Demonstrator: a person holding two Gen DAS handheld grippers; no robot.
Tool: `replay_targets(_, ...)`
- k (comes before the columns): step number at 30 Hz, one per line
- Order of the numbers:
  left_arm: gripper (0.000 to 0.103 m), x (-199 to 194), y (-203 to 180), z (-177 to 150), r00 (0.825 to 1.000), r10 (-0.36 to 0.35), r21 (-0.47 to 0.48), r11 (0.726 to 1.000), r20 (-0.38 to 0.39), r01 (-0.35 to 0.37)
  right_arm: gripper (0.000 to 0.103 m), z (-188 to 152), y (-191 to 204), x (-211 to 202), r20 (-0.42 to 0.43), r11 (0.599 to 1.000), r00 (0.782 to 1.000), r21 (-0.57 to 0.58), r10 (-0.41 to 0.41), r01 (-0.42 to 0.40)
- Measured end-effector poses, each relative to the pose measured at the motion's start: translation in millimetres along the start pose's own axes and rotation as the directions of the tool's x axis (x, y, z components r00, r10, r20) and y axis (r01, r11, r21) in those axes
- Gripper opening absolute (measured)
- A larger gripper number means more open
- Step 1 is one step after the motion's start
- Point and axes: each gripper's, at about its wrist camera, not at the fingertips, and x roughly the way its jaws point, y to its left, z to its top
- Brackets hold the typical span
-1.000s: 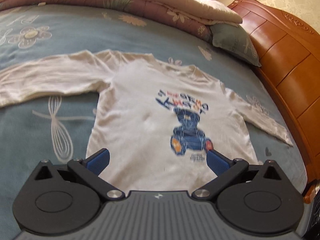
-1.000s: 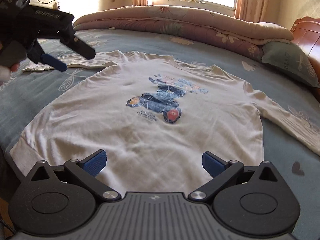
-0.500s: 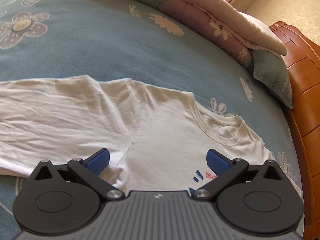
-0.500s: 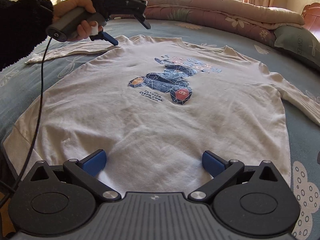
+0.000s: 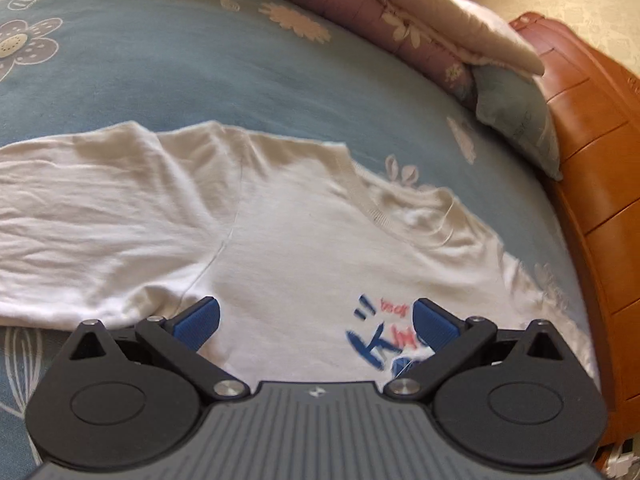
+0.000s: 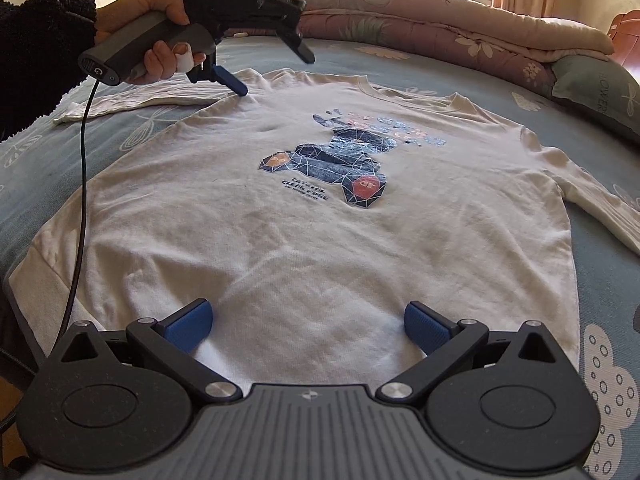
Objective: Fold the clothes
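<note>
left tool [image 6: 274,72] wide, lower tip touching shirt [image 6: 320,220] shoulder | right tool [image 6: 306,326] wide, empty, over hem

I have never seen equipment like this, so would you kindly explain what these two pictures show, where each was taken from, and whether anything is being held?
There is no robot here: a person holds a handheld black gripper with blue pads in each hand, and each carries a wide-angle camera looking along its jaws.

One picture comes from the left gripper, aimed at the shoulder and collar of a white long-sleeved shirt with a blue printed figure. The other comes from the right gripper, near the shirt's hem; there you also see the left gripper from outside, held in the person's hand, one pad close to or touching the shirt's shoulder.

The shirt lies flat, sleeves out, on a blue flowered bedsheet, with a rolled pink quilt behind.

Both jaws are open; nothing is held.
</note>
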Motion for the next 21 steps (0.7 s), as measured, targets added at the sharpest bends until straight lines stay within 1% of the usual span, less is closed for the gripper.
replay_targets(1,0.102,4.3,0.1,-4.0,0.999,0.035,0.009,0.999,-0.019,-0.035,0.103,0.1,0.1,-0.2,-0.002,1.0,1.0,-0.002,0.001,-0.001)
replay_targets(2,0.102,2.5,1.6,-7.9,1.0,0.027,0.023,0.999,-0.008,-0.027,0.103,0.3,0.0,-0.3,-0.004,1.0,1.0,-0.005,0.001,-0.001)
replay_targets(3,0.102,-2.6,3.2,-11.8,0.999,0.036,0.027,0.999,-0.011,-0.036,0.103,0.4,-0.1,-0.4,-0.007,1.0,1.0,-0.008,0.001,-0.001)
replay_targets(4,0.102,-5.9,4.7,-13.4,0.997,0.065,0.019,0.998,-0.038,-0.064,0.103,0.3,-0.3,-0.5,-0.009,1.0,1.0,-0.01,0.002,-0.002)
replay_targets(6,0.102,-13.3,9.2,-12.1,0.993,0.075,0.005,0.997,-0.086,-0.075,0.103,0.1,-0.3,-0.7,-0.012,1.0,1.0,-0.014,0.001,-0.001)
replay_targets(8,0.102,-26.5,11.0,-3.8,0.996,0.061,-0.005,0.998,-0.058,-0.061,0.103,-0.1,0.3,-1.0,-0.015,1.0,1.0,-0.018,-0.001,0.001)
replay_targets(10,0.102,-38.8,10.8,15.8,0.999,0.036,-0.009,0.999,0.021,-0.036,0.103,-0.5,0.6,-1.1,-0.016,1.0,1.0,-0.023,-0.001,0.001)
replay_targets(12,0.102,-42.3,10.5,38.8,0.996,0.004,-0.036,0.999,0.088,-0.001,0.103,-0.7,0.6,-1.0,-0.015,1.0,1.0,-0.025,-0.001,0.0)
replay_targets(13,0.102,-37.6,11.4,50.5,0.994,-0.012,-0.052,0.998,0.109,0.018,0.103,-0.8,0.6,-1.0,-0.015,1.0,1.0,-0.025,0.0,0.0)
replay_targets(15,0.102,-22.5,16.6,68.7,0.992,-0.018,-0.077,0.997,0.125,0.028,0.103,-0.7,0.4,-1.2,-0.013,1.0,1.0,-0.025,0.0,-0.001)
replay_targets(16,0.102,-12.1,20.1,75.7,0.992,-0.009,-0.093,0.995,0.128,0.021,0.103,-1.0,0.2,-1.3,-0.012,1.0,1.0,-0.026,0.001,-0.002)
replay_targets(19,0.102,23.3,36.4,88.8,0.994,0.024,-0.142,0.99,0.103,-0.01,0.103,-1.8,-0.4,-1.7,-0.008,1.0,1.0,-0.027,0.005,-0.006)
replay_targets(21,0.102,34.0,48.0,94.2,0.99,0.069,-0.157,0.986,0.121,-0.049,0.103,-2.1,-0.8,-1.7,-0.006,1.0,1.0,-0.028,0.008,-0.008)
